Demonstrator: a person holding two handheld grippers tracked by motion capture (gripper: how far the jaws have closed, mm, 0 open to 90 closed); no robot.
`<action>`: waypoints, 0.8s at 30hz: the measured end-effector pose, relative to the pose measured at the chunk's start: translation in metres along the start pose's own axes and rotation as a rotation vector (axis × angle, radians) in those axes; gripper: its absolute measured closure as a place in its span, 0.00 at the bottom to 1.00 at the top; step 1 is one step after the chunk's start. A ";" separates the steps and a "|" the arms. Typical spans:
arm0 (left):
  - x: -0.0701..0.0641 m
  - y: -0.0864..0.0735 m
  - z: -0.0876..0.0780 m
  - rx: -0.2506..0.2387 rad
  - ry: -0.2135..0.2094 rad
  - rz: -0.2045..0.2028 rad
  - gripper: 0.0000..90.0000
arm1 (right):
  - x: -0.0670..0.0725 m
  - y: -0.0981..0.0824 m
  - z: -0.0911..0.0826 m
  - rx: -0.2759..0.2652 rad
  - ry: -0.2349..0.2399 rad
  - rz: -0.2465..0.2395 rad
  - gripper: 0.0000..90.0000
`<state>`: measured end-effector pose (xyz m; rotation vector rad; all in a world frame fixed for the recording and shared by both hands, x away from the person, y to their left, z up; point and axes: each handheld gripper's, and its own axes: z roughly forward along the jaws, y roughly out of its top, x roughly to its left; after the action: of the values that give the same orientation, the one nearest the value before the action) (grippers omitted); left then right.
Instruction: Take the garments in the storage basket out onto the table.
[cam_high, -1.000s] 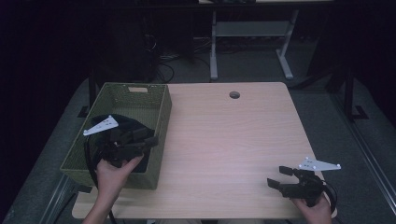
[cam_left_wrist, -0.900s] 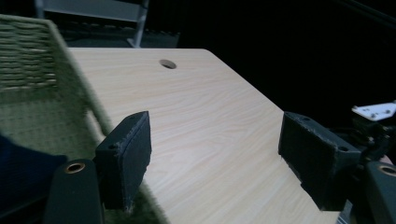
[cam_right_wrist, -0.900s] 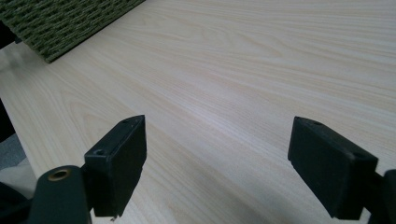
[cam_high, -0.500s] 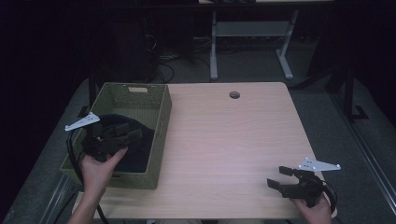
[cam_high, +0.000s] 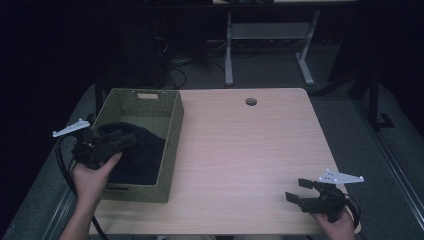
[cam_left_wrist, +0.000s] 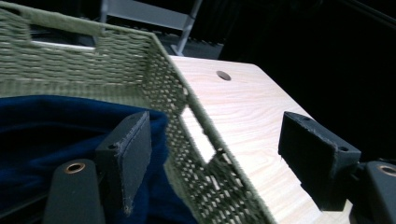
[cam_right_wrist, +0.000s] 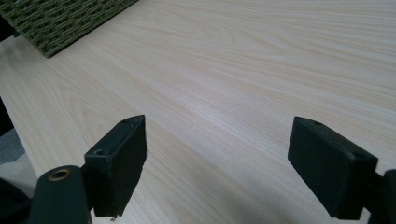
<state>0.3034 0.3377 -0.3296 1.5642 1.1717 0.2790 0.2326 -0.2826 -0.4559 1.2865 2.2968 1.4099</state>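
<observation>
High view: dark blue cloth heaped in green woven basket at 9 o'clock, soft, limp, light—pinch a raised fold; left gripper jaws apart above it, right gripper spread, idle.

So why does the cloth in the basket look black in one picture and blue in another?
In the dim high view the cloth in the basket reads black; the left gripper view, close and brighter, shows it dark blue; the room behind the table is almost lost in darkness.

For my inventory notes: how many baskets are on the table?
1. The green woven basket stands at the table's left edge, with dark blue cloth inside; the left gripper is over it.
</observation>
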 end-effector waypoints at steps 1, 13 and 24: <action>0.000 0.000 0.000 0.000 0.000 0.000 0.28 | 0.000 0.000 0.000 0.000 0.000 0.000 0.21; 0.024 0.003 -0.005 0.007 0.053 -0.042 0.28 | 0.001 0.000 0.001 0.007 0.006 -0.004 0.21; 0.040 0.004 -0.006 0.020 0.117 -0.073 0.28 | 0.002 0.000 0.002 0.013 0.009 -0.004 0.21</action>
<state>0.3202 0.3735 -0.3394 1.5353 1.3230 0.3151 0.2325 -0.2800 -0.4561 1.2804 2.3174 1.4048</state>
